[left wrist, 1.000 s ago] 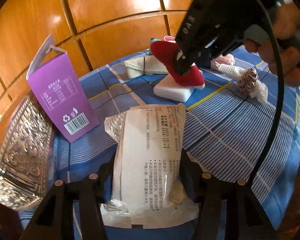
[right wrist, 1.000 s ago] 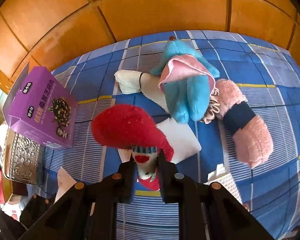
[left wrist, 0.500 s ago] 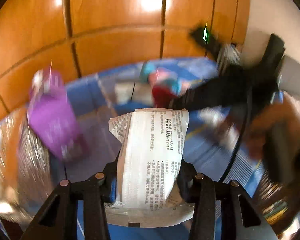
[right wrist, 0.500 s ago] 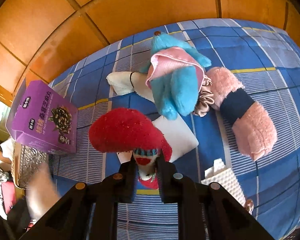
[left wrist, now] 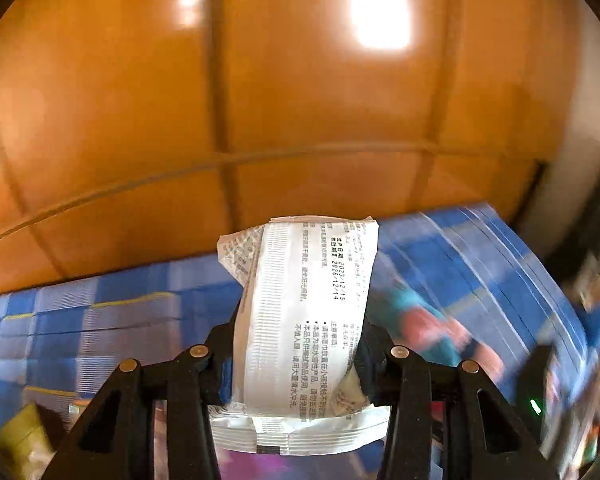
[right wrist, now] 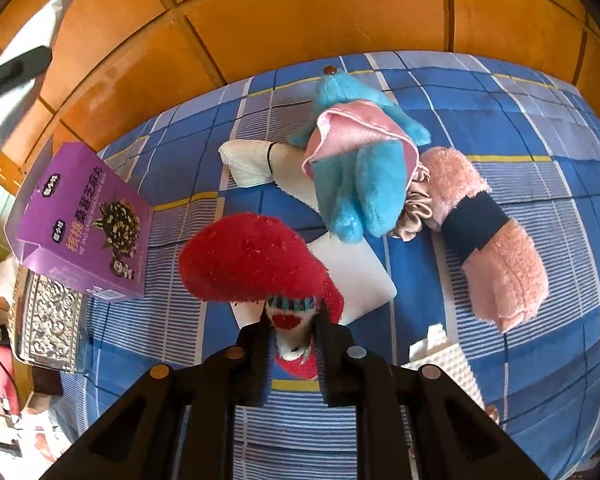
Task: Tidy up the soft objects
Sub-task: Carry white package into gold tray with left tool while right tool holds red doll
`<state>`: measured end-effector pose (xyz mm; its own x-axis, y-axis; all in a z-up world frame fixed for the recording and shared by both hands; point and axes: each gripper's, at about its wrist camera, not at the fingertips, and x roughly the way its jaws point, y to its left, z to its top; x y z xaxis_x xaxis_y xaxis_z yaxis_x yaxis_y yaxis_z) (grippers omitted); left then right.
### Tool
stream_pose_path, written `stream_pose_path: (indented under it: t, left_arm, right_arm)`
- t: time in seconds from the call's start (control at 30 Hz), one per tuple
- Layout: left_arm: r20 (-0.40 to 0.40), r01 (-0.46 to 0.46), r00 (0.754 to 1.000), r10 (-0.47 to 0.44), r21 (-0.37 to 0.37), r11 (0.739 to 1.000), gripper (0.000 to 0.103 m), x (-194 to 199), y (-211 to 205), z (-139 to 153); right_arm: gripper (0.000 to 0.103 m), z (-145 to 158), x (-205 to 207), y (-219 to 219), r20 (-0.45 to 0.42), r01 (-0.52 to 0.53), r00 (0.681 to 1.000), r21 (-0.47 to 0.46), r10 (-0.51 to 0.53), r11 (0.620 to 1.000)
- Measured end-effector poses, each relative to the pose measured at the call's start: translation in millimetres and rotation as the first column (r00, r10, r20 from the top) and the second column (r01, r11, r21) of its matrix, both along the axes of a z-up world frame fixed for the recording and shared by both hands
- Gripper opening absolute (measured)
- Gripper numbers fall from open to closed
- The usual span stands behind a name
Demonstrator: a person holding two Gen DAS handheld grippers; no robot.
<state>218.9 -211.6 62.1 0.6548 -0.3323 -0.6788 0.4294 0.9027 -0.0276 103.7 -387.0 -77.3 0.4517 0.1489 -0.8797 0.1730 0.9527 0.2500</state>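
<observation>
left gripper point(left wrist: 298, 344): jaws clamped on a load | right gripper point(right wrist: 292, 340): jaws nearly closed, gripping, angled downward

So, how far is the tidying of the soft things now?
Nothing looks sorted yet. In hand: the left hand-held gripper clamps a white wipes packet, and the right hand-held gripper is shut on the red-haired doll. Left on the blue checked cloth: the blue plush toy, the pink plush and the white towel.
</observation>
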Motion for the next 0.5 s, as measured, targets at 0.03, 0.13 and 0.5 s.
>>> stream_pose_path:
  t: [0.03,0.13,0.5]
  left_arm:
    - [0.009,-0.038,0.999,0.038,0.003,0.999,0.047,9,12,2]
    - [0.042,-0.171,0.984,0.171,0.012,0.985,0.047,31,61,13]
    - [0.023,-0.531,0.847,0.531,0.003,0.848,0.047,-9,267,-12]
  right_arm:
    - [0.016,0,0,1,0.000,-0.006,1.000,-0.009,0.006,1.000]
    - [0.016,0,1,4,0.002,-0.020,1.000,-0.035,0.020,0.999]
    - [0.016,0,-1,18,0.010,-0.060,0.998,-0.141,0.062,0.988]
